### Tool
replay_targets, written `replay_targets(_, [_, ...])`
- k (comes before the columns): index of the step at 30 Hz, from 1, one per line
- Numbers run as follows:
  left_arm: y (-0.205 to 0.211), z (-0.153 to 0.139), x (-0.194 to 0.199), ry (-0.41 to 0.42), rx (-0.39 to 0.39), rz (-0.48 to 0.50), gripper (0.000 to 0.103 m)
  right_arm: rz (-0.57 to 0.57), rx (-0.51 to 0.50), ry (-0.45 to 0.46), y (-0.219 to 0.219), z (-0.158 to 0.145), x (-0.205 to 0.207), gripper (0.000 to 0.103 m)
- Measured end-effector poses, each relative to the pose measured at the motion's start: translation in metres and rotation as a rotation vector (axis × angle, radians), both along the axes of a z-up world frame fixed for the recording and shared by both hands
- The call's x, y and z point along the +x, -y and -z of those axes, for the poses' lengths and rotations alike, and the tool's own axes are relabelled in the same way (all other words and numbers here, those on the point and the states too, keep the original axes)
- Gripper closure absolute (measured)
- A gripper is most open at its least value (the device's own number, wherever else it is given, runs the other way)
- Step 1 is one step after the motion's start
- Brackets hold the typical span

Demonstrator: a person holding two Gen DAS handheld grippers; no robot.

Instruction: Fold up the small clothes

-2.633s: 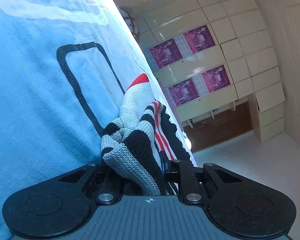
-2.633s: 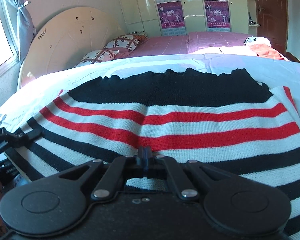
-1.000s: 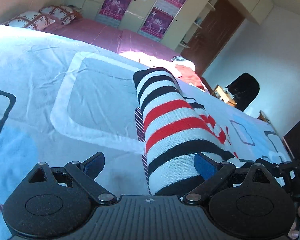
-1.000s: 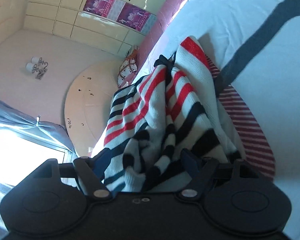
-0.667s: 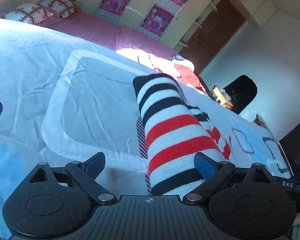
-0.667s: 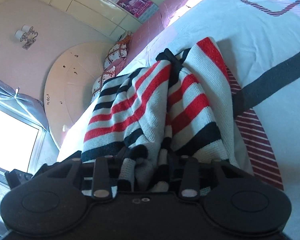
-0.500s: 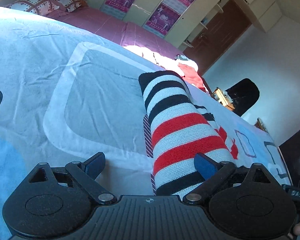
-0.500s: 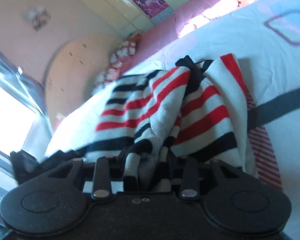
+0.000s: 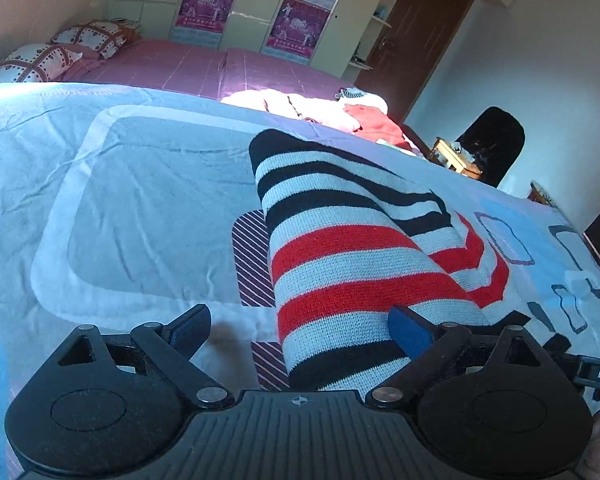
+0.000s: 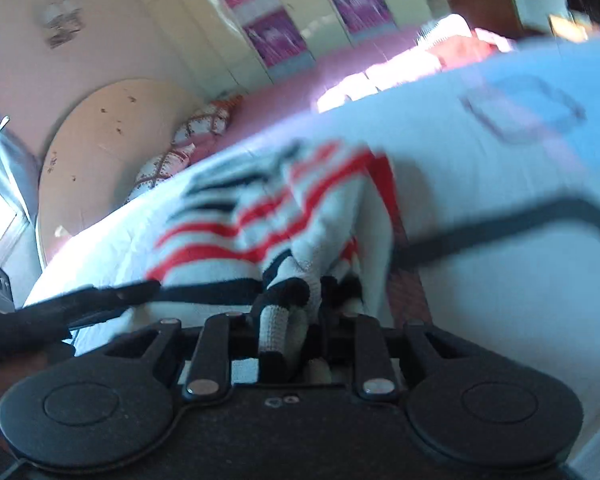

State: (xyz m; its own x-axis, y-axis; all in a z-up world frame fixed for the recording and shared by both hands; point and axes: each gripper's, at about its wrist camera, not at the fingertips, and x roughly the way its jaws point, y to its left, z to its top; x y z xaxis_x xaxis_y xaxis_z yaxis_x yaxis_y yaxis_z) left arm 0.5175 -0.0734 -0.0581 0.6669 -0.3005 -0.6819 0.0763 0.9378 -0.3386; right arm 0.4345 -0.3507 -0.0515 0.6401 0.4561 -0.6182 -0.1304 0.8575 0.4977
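A small knit sweater point(image 9: 352, 264) with black, white and red stripes lies folded lengthwise on the pale blue bedspread point(image 9: 140, 200). My left gripper point(image 9: 300, 326) is open, its jaws on either side of the sweater's near end without pinching it. In the blurred right wrist view my right gripper point(image 10: 290, 316) is shut on a bunched edge of the sweater point(image 10: 300, 216). The left gripper point(image 10: 80, 300) shows at the left edge of that view.
A pink bed point(image 9: 204, 64) with patterned pillows point(image 9: 60, 46) lies beyond, with loose clothes point(image 9: 340, 110) on it. Cream wardrobes with posters point(image 9: 208, 4), a brown door point(image 9: 412, 32) and a black chair point(image 9: 494, 140) stand behind.
My left gripper let go of the sweater and now stands open over its end. My right gripper opened, then shut on the bunched edge and is swinging, blurring its view.
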Motion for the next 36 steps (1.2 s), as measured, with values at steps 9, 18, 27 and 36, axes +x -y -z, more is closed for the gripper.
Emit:
replay_targets(9, [0.003, -0.004, -0.005, 0.007, 0.004, 0.015, 0.008, 0.005, 0.036, 0.14, 0.003, -0.028, -0.02, 0.08])
replay_targets(18, [0.004, 0.0, -0.004, -0.025, -0.009, 0.01, 0.008, 0.009, 0.056, 0.019, 0.01, 0.004, -0.003, 0.073])
replay_targets(27, [-0.016, -0.018, -0.047, -0.001, -0.031, 0.039, 0.008, 0.033, 0.156, -0.037, 0.036, -0.008, -0.026, 0.055])
replay_targets(36, [-0.01, 0.003, -0.076, 0.002, 0.057, 0.074, 0.008, 0.027, 0.12, -0.105, 0.026, 0.019, -0.04, 0.089])
